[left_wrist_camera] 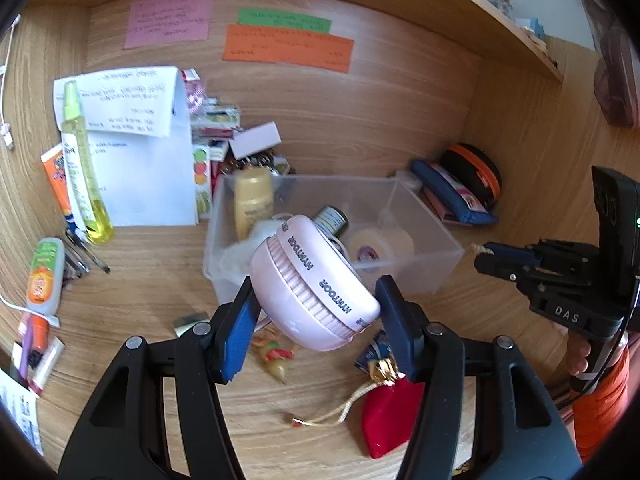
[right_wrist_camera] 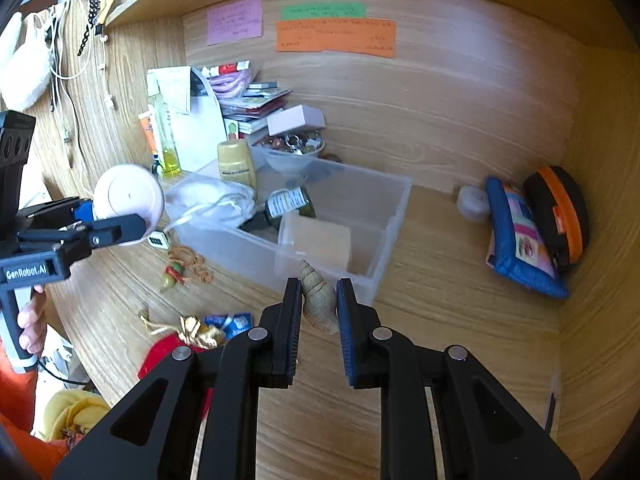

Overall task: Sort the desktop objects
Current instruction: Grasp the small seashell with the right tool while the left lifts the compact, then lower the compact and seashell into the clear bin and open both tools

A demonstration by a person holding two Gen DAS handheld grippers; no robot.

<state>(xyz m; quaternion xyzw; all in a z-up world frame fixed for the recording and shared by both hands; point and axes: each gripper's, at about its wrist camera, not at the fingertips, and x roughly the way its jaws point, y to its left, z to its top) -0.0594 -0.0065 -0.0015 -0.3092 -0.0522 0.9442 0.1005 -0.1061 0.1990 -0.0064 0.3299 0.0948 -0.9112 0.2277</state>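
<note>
My left gripper (left_wrist_camera: 316, 292) is shut on a pink round device (left_wrist_camera: 312, 280) with a ribbed band and dark lettering, held tilted above the desk just in front of the clear plastic bin (left_wrist_camera: 424, 264). In the right wrist view the same pink device (right_wrist_camera: 128, 200) hangs at the left, in the left gripper (right_wrist_camera: 116, 216). My right gripper (right_wrist_camera: 320, 286) is shut on a beige spiral seashell (right_wrist_camera: 318, 300), close to the bin's near corner (right_wrist_camera: 380, 280). The bin holds a gold bottle (right_wrist_camera: 236, 164), a dark jar (right_wrist_camera: 288, 204), a tape roll (left_wrist_camera: 380, 244) and a white cloth bag (right_wrist_camera: 216, 196).
A red pouch (left_wrist_camera: 388, 420), a blue packet (right_wrist_camera: 236, 322) and a bead charm (right_wrist_camera: 176, 272) lie on the desk before the bin. A yellow spray bottle (left_wrist_camera: 80, 164) and papers (left_wrist_camera: 148, 176) stand at the left. A blue pouch (right_wrist_camera: 520, 240) and a black-orange case (right_wrist_camera: 560, 208) lean at the right.
</note>
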